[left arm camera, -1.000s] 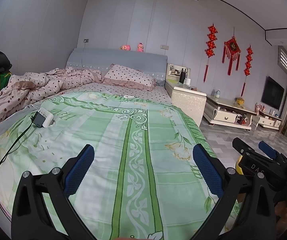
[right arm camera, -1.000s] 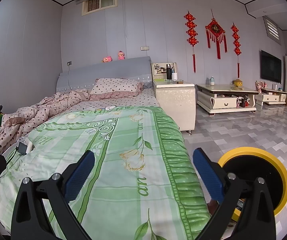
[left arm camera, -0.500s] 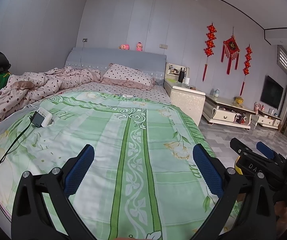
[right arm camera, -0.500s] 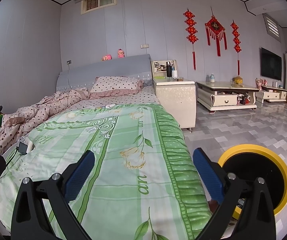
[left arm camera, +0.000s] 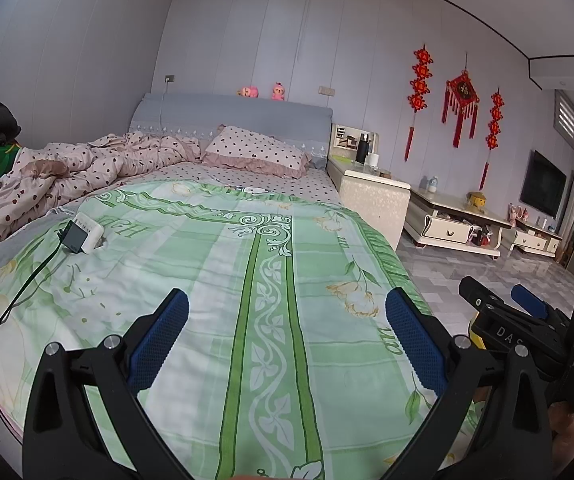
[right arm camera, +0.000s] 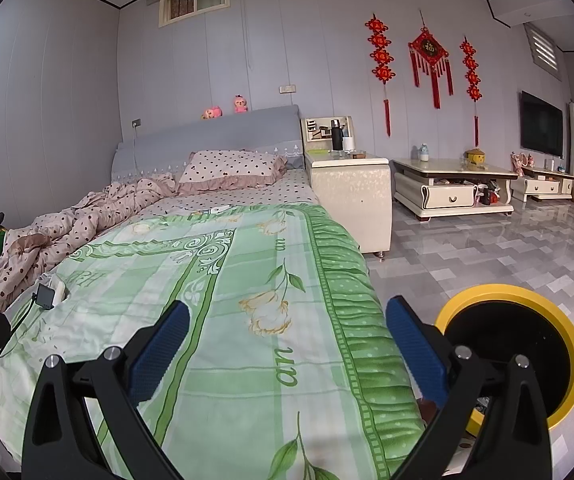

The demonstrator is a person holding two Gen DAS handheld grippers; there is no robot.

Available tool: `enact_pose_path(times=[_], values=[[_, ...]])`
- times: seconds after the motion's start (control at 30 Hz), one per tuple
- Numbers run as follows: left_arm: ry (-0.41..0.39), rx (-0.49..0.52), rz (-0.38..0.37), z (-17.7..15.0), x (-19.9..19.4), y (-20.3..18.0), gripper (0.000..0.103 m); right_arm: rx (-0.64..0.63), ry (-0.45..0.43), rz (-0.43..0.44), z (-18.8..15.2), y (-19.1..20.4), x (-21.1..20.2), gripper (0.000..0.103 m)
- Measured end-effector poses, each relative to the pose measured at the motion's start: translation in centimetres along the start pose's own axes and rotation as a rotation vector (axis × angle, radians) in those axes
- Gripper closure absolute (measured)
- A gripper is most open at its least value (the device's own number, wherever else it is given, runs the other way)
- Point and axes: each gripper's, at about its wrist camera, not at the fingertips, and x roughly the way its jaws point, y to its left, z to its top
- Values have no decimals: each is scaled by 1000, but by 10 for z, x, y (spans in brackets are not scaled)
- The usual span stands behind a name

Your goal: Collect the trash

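Trash: we see no clear piece. Our left gripper and right gripper gape wide, empty, above the green floral quilt. The yellow-rimmed black bin stands just beside the bed. Search step; next, we judge, locate litter farther up.

The green floral bedspread is thin printed cloth, a bit wrinkly and matt, and the dotted pink quilt bunched up by the headboard looks like soft cotton. Floor tiles are super glossy, you can see the light bouncing off them. Each tool is matt black plastic with textured blue rubbery pads and little shiny metal screws, and the yellow bin rim looks like smooth plastic.
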Motion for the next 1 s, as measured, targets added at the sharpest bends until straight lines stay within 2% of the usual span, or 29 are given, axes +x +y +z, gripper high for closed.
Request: enact_pose_path(times=[1.0], values=[[18,-1,-8,-14,10,-1,8,7,17,-1,-6,-2,4,8]])
